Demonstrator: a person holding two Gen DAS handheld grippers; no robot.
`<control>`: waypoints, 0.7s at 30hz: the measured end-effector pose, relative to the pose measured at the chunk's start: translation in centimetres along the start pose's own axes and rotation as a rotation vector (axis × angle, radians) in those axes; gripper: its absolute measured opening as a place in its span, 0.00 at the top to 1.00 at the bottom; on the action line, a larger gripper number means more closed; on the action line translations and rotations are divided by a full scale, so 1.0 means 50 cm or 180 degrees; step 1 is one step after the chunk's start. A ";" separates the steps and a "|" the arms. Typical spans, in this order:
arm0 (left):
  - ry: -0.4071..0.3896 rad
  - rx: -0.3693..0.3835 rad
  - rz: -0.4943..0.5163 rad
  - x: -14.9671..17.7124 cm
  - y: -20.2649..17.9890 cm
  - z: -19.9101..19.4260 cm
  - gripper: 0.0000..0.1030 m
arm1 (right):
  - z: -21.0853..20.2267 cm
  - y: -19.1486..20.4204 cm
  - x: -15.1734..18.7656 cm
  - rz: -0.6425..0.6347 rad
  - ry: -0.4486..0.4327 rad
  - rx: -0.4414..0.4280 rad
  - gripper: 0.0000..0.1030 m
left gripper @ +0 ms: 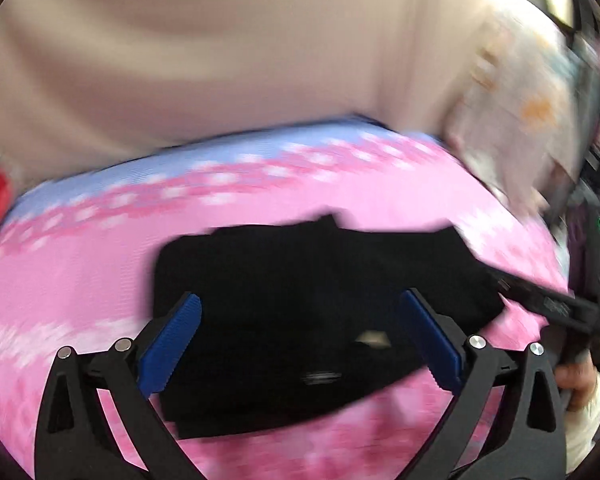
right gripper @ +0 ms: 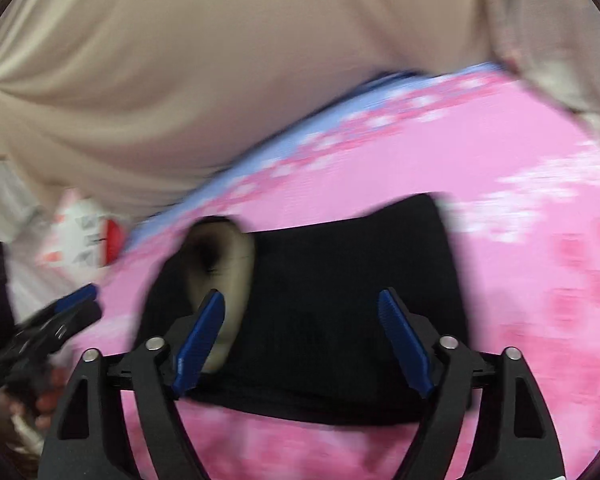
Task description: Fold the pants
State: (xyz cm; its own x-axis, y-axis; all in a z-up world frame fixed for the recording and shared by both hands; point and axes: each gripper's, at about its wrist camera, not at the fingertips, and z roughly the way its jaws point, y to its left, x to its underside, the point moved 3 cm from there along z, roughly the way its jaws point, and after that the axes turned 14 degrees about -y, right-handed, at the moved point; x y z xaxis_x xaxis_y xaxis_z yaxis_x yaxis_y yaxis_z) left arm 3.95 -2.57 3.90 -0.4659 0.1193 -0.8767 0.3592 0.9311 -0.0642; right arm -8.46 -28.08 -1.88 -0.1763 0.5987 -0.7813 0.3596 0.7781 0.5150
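Observation:
The black pants (left gripper: 300,304) lie folded into a compact rectangle on a pink flowered cloth (left gripper: 80,280). My left gripper (left gripper: 300,320) is open and empty, its blue pads hovering over the pants. In the right wrist view the pants (right gripper: 340,280) show a pale inner lining (right gripper: 228,264) at their left end. My right gripper (right gripper: 302,316) is open and empty above them. The right gripper also shows at the right edge of the left wrist view (left gripper: 548,304), and the left gripper at the left edge of the right wrist view (right gripper: 60,312). Both views are motion-blurred.
A beige curtain (left gripper: 220,60) hangs behind the table. The cloth has a blue far border (left gripper: 220,148). A white and red packet (right gripper: 84,236) lies off the far left edge. Patterned fabric (left gripper: 520,100) and dark gear sit at the right.

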 end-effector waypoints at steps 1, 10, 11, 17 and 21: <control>-0.0016 -0.0160 -0.0113 -0.003 0.040 -0.006 0.05 | 0.030 0.025 0.006 0.0031 0.0126 -0.0192 0.22; 0.0127 -0.1023 -0.0719 0.080 0.289 -0.045 0.05 | 0.216 0.142 0.091 0.0096 0.0779 -0.0567 0.43; 0.0141 -0.1039 -0.0728 0.086 0.299 -0.045 0.05 | 0.219 0.154 0.095 0.0048 0.0768 -0.0617 0.62; 0.0220 -0.0891 -0.0876 0.099 0.320 -0.012 0.05 | 0.126 0.245 -0.006 -0.0242 0.0335 -0.0854 0.85; 0.0150 -0.0750 -0.0884 0.101 0.301 -0.012 0.05 | -0.009 0.217 -0.100 -0.0578 -0.0172 -0.0465 0.85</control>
State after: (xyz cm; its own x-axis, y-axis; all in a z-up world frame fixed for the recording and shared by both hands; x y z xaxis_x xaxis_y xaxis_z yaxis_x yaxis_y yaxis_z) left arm 6.53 12.25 -1.24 -0.5583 -0.1386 -0.8180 0.0202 0.9834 -0.1804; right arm -4.09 -22.57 7.76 -0.1754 0.4386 -0.8814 0.1893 0.8936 0.4070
